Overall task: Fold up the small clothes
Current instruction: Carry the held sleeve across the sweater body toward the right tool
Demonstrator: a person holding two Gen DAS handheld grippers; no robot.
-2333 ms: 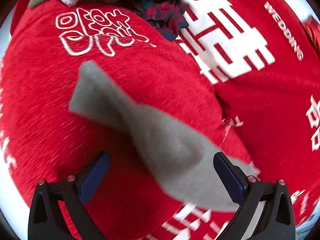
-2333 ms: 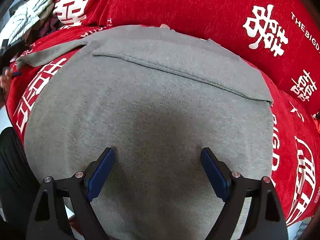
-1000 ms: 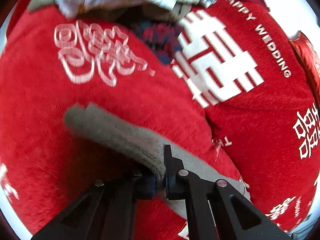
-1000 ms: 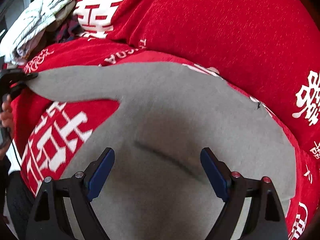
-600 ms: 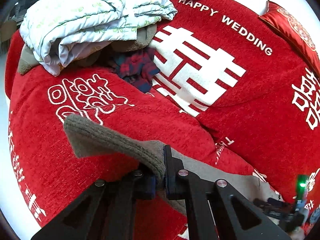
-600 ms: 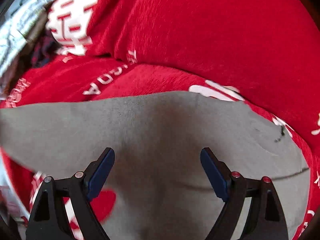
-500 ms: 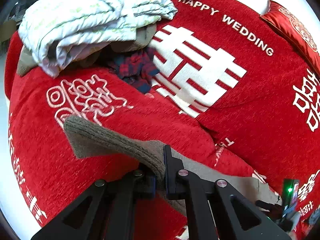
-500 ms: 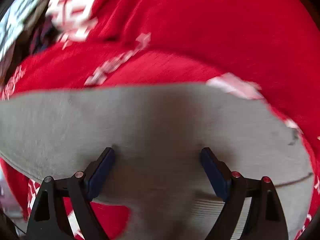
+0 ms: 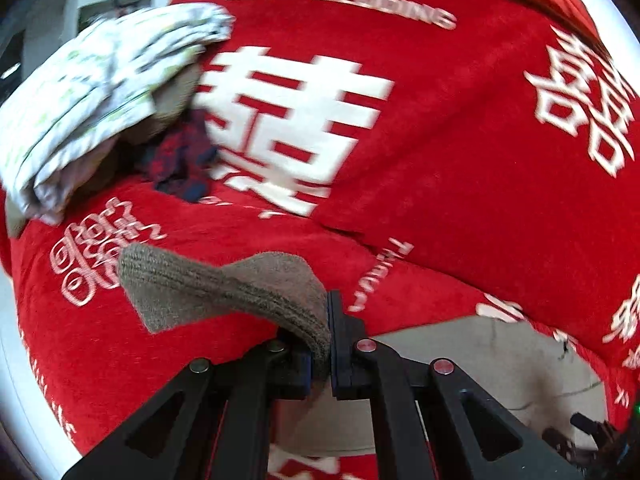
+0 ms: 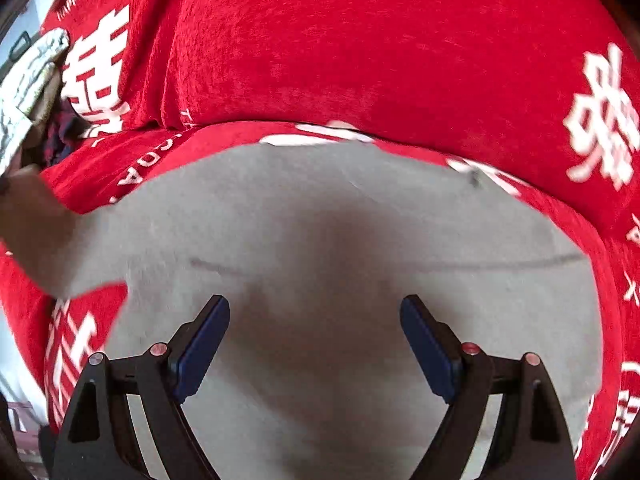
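A grey knit sweater (image 10: 320, 248) lies spread on a red sofa cover (image 10: 360, 48). My left gripper (image 9: 320, 340) is shut on the sweater's sleeve cuff (image 9: 224, 292) and holds it lifted above the red seat; the sweater's body (image 9: 480, 364) lies below to the right. My right gripper (image 10: 314, 332) is open, hovering just over the sweater's body, with nothing between its blue pads (image 10: 204, 340). The stretched sleeve (image 10: 36, 216) runs off to the left in the right wrist view.
A pile of other clothes, white patterned fabric (image 9: 96, 92) over brown and dark plaid pieces (image 9: 180, 156), sits at the sofa's left end. The red backrest (image 9: 440, 140) with white characters rises behind. The white pile also shows at the far left of the right wrist view (image 10: 28, 92).
My left gripper closed on the sleeve cuff, lifted it and carried it rightward over the seat. My right gripper stayed open over the sweater's body as the view shifted.
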